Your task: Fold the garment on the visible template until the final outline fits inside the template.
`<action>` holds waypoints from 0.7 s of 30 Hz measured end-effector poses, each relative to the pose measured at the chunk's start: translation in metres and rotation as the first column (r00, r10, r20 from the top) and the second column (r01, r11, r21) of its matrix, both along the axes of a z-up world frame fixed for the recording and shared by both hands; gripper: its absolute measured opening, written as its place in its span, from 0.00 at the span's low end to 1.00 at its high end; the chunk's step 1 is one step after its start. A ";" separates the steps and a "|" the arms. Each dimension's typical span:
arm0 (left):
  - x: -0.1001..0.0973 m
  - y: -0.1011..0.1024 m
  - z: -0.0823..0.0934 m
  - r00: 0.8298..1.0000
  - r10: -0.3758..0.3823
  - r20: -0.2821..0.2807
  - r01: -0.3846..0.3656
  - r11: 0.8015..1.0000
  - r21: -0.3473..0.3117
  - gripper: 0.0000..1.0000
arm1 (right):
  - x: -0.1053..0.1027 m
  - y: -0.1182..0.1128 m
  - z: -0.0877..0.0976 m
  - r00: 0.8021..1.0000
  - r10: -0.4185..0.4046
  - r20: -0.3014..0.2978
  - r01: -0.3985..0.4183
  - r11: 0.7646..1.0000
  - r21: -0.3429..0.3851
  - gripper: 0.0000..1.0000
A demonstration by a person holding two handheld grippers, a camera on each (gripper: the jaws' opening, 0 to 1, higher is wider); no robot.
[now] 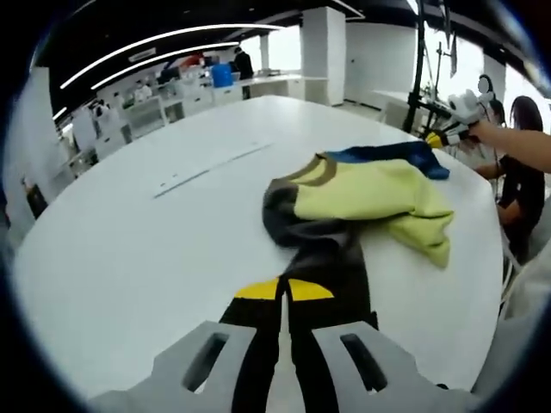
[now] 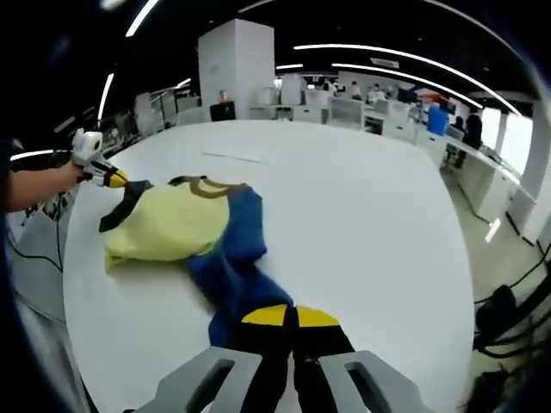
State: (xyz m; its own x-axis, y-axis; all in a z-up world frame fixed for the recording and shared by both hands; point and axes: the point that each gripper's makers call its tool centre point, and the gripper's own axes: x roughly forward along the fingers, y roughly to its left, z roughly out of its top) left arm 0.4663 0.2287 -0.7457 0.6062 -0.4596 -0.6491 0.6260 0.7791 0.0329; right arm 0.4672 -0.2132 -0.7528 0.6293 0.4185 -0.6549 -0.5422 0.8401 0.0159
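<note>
Looking along my left gripper, I am pinching the dark grey sleeve of the garment between yellow-tipped jaws that are pressed together, with the cloth running straight from them up to the bunched yellow body lying on the white table. My right gripper is showing at the far side of the heap, at the blue sleeve, with my arm reaching in behind it. Looking along my right gripper, I am clamping the blue sleeve in the same way, jaws closed on the fabric, and the yellow body is lying crumpled beyond it toward the table's near edge. My left gripper is appearing at the dark sleeve on the far side. I cannot make out a template outline under the garment; a faint pale line is lying on the table well beyond it. I judge I am spreading the garment by its two sleeves, before any fold. The next move calls for pulling the sleeves apart evenly to flatten the body.
</note>
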 end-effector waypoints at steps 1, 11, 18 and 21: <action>0.001 0.004 -0.001 1.000 0.006 -0.003 -0.006 1.000 0.007 0.00 | 0.001 -0.001 0.000 1.000 -0.001 -0.001 0.001 1.000 -0.006 0.00; 0.012 0.029 -0.005 0.999 0.043 -0.014 -0.042 0.998 0.048 0.00 | 0.008 -0.021 0.000 0.999 -0.029 -0.021 0.027 0.998 -0.065 0.00; 0.018 0.032 -0.007 0.999 0.035 -0.018 -0.034 0.996 0.083 0.00 | 0.012 -0.039 -0.005 0.998 -0.050 -0.039 0.045 0.993 -0.107 0.00; 0.017 0.033 -0.008 0.999 0.033 -0.024 -0.030 0.995 0.097 0.00 | 0.012 -0.044 -0.007 0.997 -0.055 -0.048 0.049 0.992 -0.119 0.00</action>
